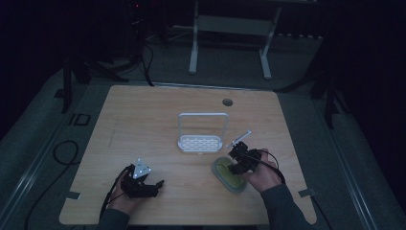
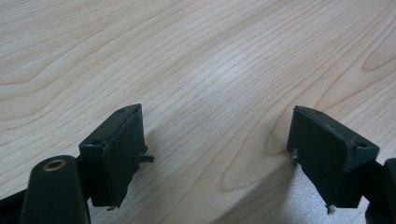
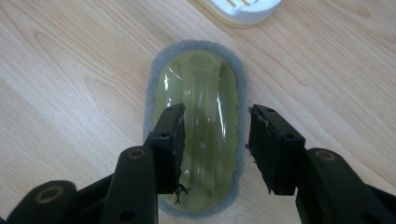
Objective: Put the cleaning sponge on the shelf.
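Right gripper [image 3: 215, 140] jaws apart straddling the green scrubber's [image 3: 198, 93] clear handle without clamping it, white rack [image 1: 201, 142] just ahead holds nothing visible, left gripper [image 2: 217, 156] apart over bare table [image 2: 210, 56].

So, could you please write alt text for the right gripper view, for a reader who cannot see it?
Open black tongs hang over an oval scrubber with a yellow-green plastic top and grey pad edge, lying flat on a wooden table. The jaws stand apart above the scrubber, one over its top and one at its edge. A white rack's corner shows beyond it.
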`<state>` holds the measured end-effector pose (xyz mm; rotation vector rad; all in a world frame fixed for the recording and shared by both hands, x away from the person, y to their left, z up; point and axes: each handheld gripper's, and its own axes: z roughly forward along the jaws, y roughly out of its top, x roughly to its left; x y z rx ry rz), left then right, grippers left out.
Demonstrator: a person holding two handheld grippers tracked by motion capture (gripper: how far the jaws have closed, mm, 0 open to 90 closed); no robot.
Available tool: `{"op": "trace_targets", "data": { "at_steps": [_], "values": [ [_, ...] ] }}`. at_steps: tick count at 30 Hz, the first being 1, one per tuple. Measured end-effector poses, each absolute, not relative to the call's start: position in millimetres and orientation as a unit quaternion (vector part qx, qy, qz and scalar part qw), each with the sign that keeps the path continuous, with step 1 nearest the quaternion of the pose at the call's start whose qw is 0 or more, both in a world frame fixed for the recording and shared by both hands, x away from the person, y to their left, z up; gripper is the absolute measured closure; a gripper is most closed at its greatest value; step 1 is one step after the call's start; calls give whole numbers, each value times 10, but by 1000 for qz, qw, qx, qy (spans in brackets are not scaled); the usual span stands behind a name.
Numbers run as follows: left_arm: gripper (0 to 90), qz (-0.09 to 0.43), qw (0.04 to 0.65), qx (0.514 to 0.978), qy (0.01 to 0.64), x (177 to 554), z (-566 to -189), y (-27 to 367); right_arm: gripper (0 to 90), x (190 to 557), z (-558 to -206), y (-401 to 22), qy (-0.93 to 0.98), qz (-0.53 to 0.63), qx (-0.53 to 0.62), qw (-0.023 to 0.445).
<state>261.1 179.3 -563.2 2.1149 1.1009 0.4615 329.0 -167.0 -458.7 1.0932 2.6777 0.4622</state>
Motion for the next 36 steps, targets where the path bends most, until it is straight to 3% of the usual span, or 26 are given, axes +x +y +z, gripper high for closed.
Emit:
{"op": "trace_targets", "data": {
  "at_steps": [23, 36],
  "values": [
    [194, 177, 350, 816, 425, 2610, -5633, 1792, 533, 3441, -4627, -1563, 921, 114, 369, 54],
    [194, 177, 348, 817, 425, 2611, -5631, 1794, 585, 3494, -4698, -1542, 924, 91, 370, 29]
  ]
}}
